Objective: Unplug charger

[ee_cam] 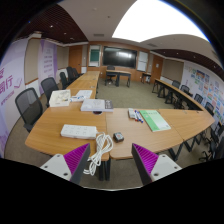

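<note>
A white cable (100, 149) lies coiled on the near edge of a wooden table (150, 128) and droops over it, just ahead of my fingers. A small dark object (118, 136), perhaps the charger, rests on the tabletop right beside the cable's far end. My gripper (111, 162) is open: the left finger (76, 160) and right finger (146, 161), both with magenta pads, stand wide apart with nothing between them. The cable's hanging end falls nearer the left finger. A dark slot (104, 168) in the table's front sits below the cable.
A white keyboard-like item (78, 131) lies left of the cable, a green booklet (154, 120) to the right. Black chairs (30, 104) line the left side. More tables (90, 85) run back toward a dark screen (119, 58).
</note>
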Demonstrator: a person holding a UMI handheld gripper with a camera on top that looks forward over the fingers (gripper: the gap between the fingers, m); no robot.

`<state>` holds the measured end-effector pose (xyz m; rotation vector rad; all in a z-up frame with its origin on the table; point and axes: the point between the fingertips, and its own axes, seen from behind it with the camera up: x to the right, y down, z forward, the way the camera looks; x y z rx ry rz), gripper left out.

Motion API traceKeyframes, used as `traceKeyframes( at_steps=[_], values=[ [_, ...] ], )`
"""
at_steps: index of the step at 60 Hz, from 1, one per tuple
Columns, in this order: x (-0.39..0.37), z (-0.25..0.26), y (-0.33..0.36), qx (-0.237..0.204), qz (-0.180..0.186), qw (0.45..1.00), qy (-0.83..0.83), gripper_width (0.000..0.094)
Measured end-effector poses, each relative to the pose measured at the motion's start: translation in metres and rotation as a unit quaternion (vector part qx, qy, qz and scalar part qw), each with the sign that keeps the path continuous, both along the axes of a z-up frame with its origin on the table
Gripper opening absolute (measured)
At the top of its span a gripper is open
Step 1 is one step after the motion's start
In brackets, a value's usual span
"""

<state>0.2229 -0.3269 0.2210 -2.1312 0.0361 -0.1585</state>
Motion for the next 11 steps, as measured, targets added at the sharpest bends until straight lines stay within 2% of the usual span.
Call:
traceKeyframes(
  at_steps=[11],
  values=[
    [-0.0053,0.0015,-0.0024,0.003,0.005,1.0,-0.001,0.0854]
  ],
)
